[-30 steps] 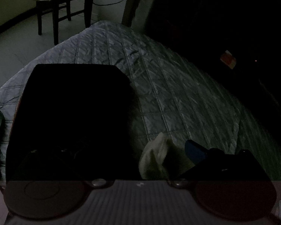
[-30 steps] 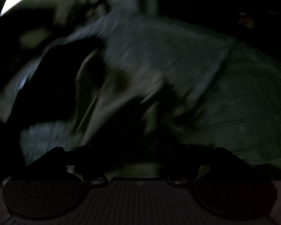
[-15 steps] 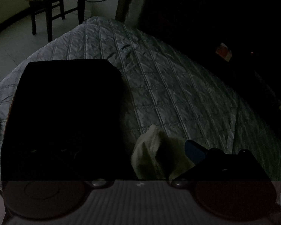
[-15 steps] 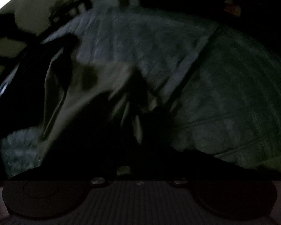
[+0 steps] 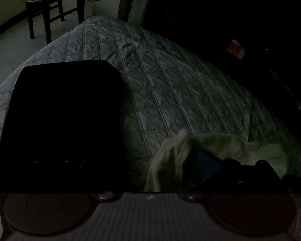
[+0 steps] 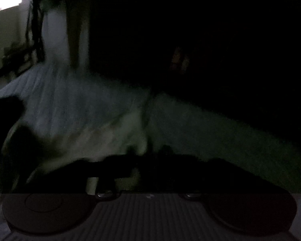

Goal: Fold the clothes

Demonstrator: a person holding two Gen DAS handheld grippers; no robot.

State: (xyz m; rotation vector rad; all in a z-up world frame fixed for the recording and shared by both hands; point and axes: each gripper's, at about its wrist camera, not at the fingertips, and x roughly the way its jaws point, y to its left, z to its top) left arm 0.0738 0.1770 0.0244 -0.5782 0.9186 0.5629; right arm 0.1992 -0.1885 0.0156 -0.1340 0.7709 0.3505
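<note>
The room is very dark. A pale cloth (image 5: 170,160) lies bunched on the quilted bed (image 5: 170,92), stretching off to the right. A black folded garment (image 5: 66,120) lies flat to its left. My left gripper (image 5: 130,158) stands open; its right finger's blue pad (image 5: 207,160) rests against the pale cloth, and its left finger is lost against the black garment. In the blurred right wrist view my right gripper (image 6: 148,158) hangs low over the pale cloth (image 6: 102,132). Its jaws are opening, with a bit of the cloth between them.
A dark wooden chair (image 5: 54,6) stands on the pale floor beyond the bed's far corner, with a cable on the wall behind it. The right side of the room is black, apart from a small orange object (image 5: 235,47). The bed's edge (image 6: 220,120) falls away to the right.
The pale cloth has been drawn out to the right in the left wrist view. The right gripper has swung right and upward, so the black garment now sits at its view's left edge.
</note>
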